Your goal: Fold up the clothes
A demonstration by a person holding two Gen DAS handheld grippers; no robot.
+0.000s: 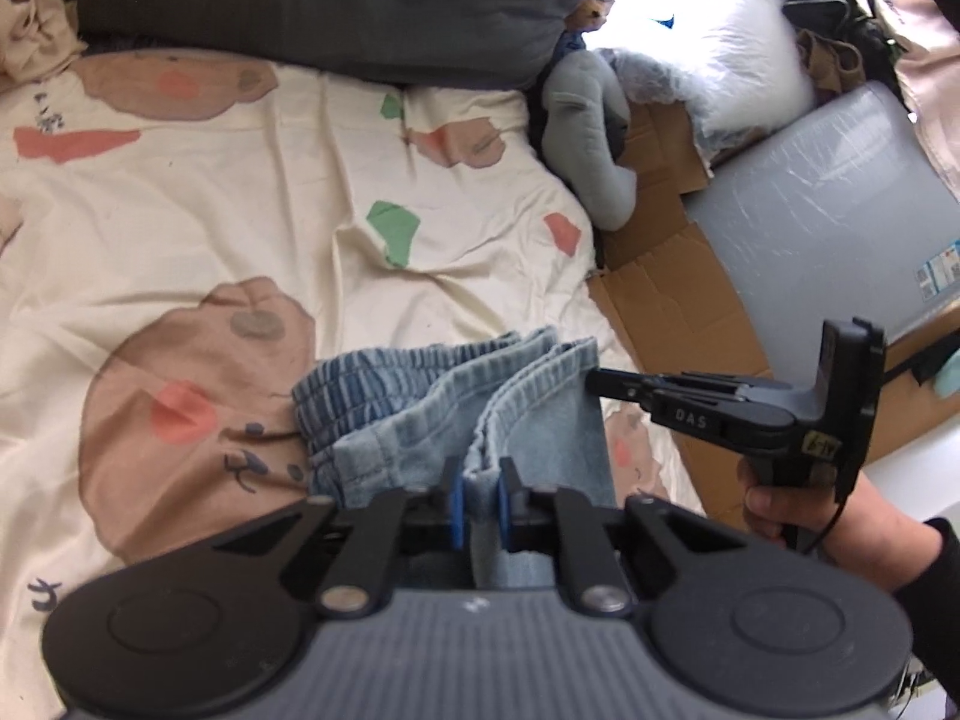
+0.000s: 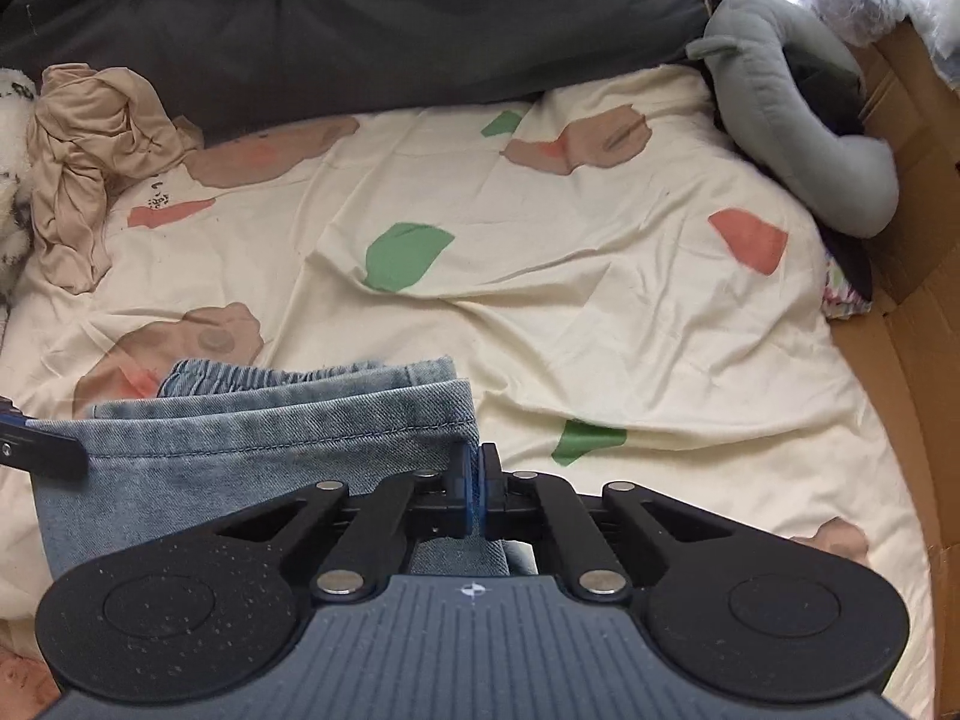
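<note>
Both grippers clamped on folded jeans at the near edge of the bed

The patterned bedsheet (image 2: 600, 312) carries the light-blue denim jeans (image 2: 252, 438) by its near edge, already doubled, elastic waistband away from the person. The left gripper (image 1: 478, 495) pinches a thick bunched edge; the right gripper (image 2: 475, 483) is shut on the hemmed corner. To fold well, I judge both should lift together, keep the cloth taut between them, and lay the edges flush
</note>
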